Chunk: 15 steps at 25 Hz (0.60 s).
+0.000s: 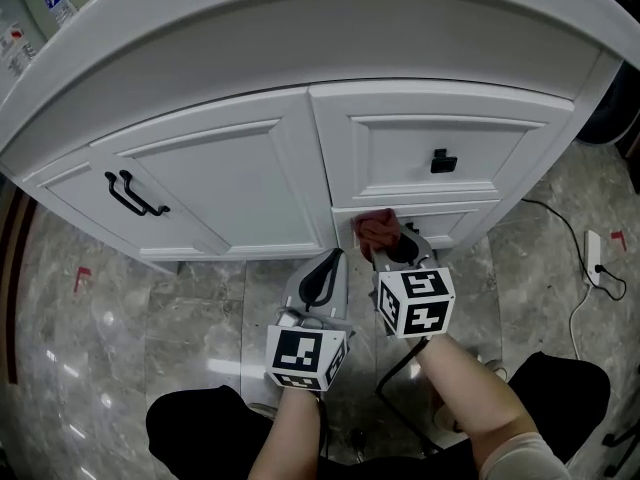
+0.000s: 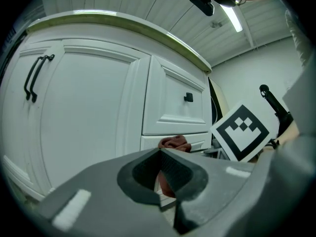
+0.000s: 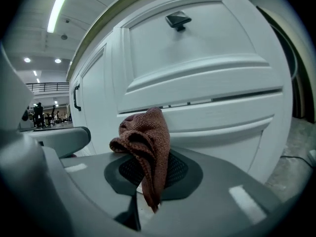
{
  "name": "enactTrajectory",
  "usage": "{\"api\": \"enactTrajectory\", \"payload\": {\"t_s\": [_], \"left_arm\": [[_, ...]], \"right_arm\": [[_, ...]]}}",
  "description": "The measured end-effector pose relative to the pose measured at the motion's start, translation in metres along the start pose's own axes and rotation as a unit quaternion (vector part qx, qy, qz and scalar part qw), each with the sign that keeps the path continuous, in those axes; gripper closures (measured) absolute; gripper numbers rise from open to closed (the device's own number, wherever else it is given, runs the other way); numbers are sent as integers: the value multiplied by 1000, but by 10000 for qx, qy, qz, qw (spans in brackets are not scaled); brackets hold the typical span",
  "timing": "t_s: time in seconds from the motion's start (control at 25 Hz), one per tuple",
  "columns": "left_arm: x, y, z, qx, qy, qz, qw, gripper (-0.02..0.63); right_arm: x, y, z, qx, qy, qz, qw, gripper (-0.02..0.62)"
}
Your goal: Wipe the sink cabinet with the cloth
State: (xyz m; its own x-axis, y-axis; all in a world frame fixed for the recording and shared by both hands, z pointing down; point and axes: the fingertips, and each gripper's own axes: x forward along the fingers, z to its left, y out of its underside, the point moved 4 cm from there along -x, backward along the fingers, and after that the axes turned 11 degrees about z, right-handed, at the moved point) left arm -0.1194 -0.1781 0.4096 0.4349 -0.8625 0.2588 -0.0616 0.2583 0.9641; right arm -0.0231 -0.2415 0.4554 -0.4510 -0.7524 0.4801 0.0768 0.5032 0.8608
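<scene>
Two hand-held grippers are in play, both low in front of the white sink cabinet (image 1: pixel 305 168).

Right hand-held gripper (image 3: pixel 148 179): jaws clamped on the reddish-brown cloth (image 3: pixel 145 132). The cloth is bunched above the jaw tips, with one tail hanging down between the pads. The bunch is pressed on the lower drawer (image 1: pixel 450 223), at its top edge just under the seam with the upper drawer (image 1: pixel 400 153). The head view puts the contact at that drawer's left end, near the centre stile.

Left hand-held gripper (image 2: pixel 159 154): jaws together at the tips, gripping nothing. It sits just left of the right one and further back from the cabinet, aimed at the stile, not touching the cabinet. Its own view shows the cloth past the jaw tips, on the drawer front.

Cabinet layout:
- A door (image 1: pixel 225 183) on the left carries a black bar handle (image 1: pixel 135 195).
- The upper drawer has a black square knob (image 1: pixel 444 161).
- Door and drawers are all closed.

Also visible:
- A water bottle (image 1: pixel 60 0) stands on the worktop (image 1: pixel 250 18), far left.
- The floor (image 1: pixel 120 308) is grey marble tile.
- A white power strip (image 1: pixel 594 250) with its cable lies on the floor, right of the cabinet.
</scene>
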Motion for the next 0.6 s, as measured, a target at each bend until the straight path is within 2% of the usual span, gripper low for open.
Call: {"api": "enactTrajectory", "payload": {"t_s": [0.12, 0.36, 0.6], "left_arm": [[3, -1, 2, -24, -24, -37, 10000, 605], [10, 2, 2, -75, -27, 19, 10000, 606], [21, 2, -11, -99, 105, 18, 9999, 604]], "right_arm": [[-2, 4, -17, 103, 124, 67, 9998, 512], [-9, 6, -36, -33, 297, 130, 9995, 512], [-18, 4, -50, 40, 312, 127, 9994, 511]]}}
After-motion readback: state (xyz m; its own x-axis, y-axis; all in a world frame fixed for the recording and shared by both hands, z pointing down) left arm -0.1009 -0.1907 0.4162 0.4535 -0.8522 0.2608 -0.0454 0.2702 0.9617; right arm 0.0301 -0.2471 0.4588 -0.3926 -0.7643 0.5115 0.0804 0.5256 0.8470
